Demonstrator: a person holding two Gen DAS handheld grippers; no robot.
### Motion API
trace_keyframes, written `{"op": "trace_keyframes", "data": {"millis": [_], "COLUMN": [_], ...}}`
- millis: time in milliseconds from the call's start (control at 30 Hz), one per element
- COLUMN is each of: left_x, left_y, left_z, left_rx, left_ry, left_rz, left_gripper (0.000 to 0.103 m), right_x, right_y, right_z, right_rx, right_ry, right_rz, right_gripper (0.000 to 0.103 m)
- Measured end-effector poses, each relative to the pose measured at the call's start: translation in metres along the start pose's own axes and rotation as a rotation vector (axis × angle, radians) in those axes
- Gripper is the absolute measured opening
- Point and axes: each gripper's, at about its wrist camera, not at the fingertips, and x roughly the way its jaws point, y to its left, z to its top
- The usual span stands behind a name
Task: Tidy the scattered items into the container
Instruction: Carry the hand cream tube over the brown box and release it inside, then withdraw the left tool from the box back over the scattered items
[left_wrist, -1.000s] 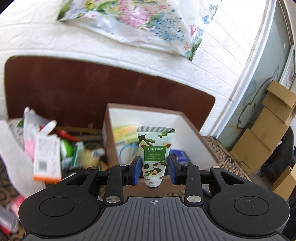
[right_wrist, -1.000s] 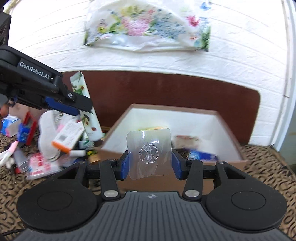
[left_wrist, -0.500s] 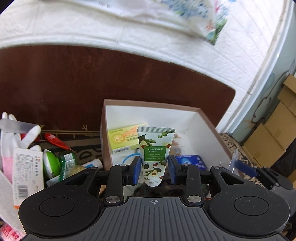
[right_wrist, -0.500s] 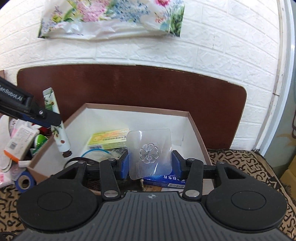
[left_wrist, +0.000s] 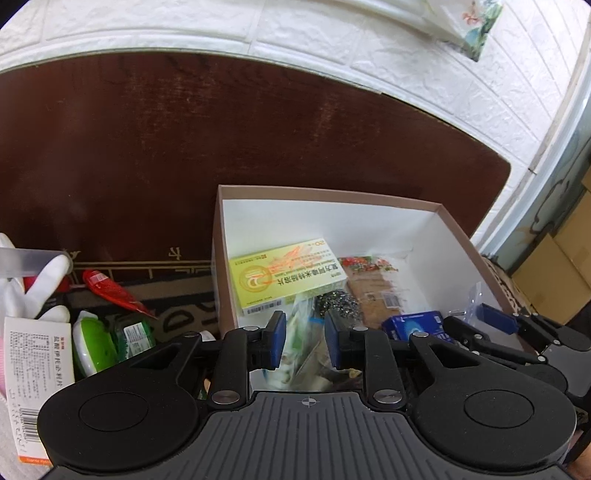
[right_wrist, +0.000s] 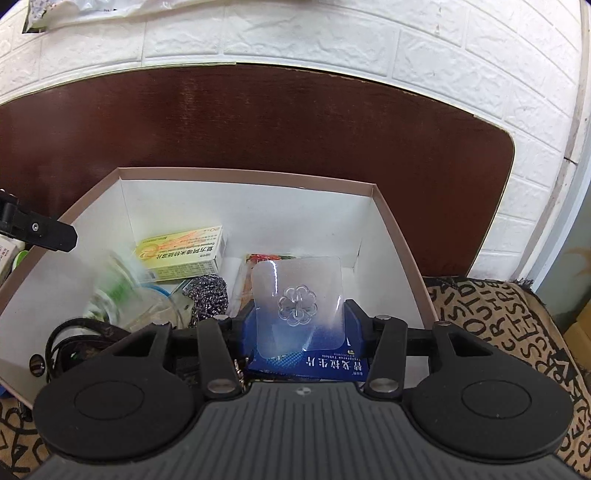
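We find the clear adhesive hook pad (right_wrist: 300, 306) clamped between the right gripper (right_wrist: 300, 325) fingers, held above the box (right_wrist: 243, 173) for release. The left gripper (left_wrist: 304, 338) hangs with fingers apart and empty over the box; a blurred tube (right_wrist: 122, 288) lies below it inside.

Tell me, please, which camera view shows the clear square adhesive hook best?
The right wrist view: the clear square adhesive hook sits face-on between the right gripper jaws, flower emboss visible. The left wrist view catches only its edge at far right.
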Motion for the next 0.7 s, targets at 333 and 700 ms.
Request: {"op": "trace_keyframes", "data": {"millis": [333,700], "left_x": [-0.008,-0.027], "left_y": [0.0,-0.009], "left_z": [-0.007,-0.017], "left_rx": [-0.032,-0.061], "left_ry": [-0.054,-0.071], "left_rz": [-0.031,-0.033], "left_gripper": [0.083,0.103], "right_x": [-0.007,-0.035], "right_y": [-0.005,-0.006], "right_z": [-0.006,-0.021], "right_rx": [0.006,0.07], "right_ry": [-0.046,-0.057], "right_rz": [-0.051,0.038], "right_gripper": [0.089,0.102]}}
